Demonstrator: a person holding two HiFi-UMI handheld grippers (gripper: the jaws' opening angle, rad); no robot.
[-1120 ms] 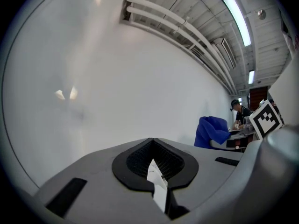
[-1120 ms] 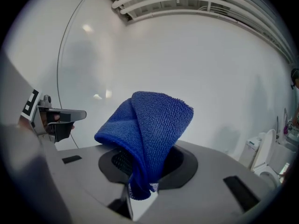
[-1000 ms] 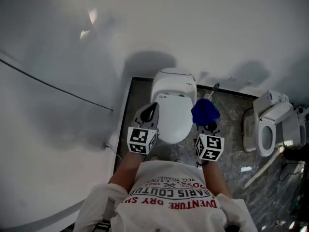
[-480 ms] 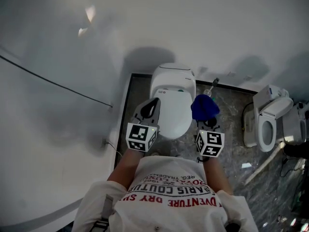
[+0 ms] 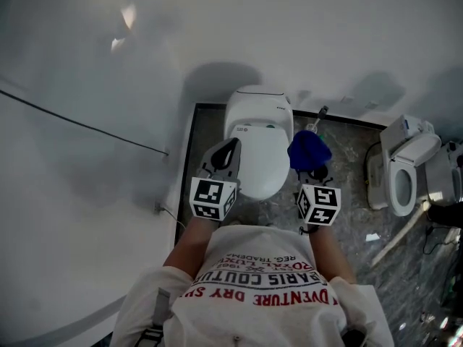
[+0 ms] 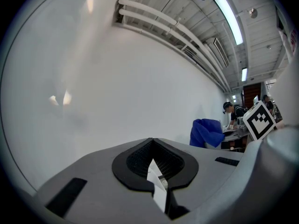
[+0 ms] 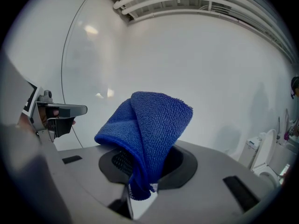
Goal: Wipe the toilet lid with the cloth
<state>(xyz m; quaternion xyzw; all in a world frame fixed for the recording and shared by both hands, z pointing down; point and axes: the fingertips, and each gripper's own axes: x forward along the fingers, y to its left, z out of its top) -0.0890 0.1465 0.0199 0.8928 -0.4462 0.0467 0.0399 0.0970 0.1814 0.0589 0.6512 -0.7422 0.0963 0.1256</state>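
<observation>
A white toilet with its lid (image 5: 259, 156) down stands on the dark floor against the white wall. My left gripper (image 5: 228, 153) hovers over the lid's left edge, shut with nothing in it; the left gripper view shows its jaws (image 6: 157, 171) closed together. My right gripper (image 5: 312, 169) is just right of the toilet, shut on a blue cloth (image 5: 308, 151). In the right gripper view the cloth (image 7: 148, 132) sticks up folded out of the jaws and droops over them. The cloth (image 6: 206, 132) also shows in the left gripper view, off to the right.
A toilet brush (image 5: 317, 119) stands at the wall right of the toilet. A second toilet (image 5: 405, 172) with its seat raised is at the far right. A thin cable (image 5: 79, 125) runs across the left wall. People (image 6: 230, 110) work in the distance.
The head view has shifted slightly. Both grippers keep their places beside the toilet, and the cloth stays in the right one.
</observation>
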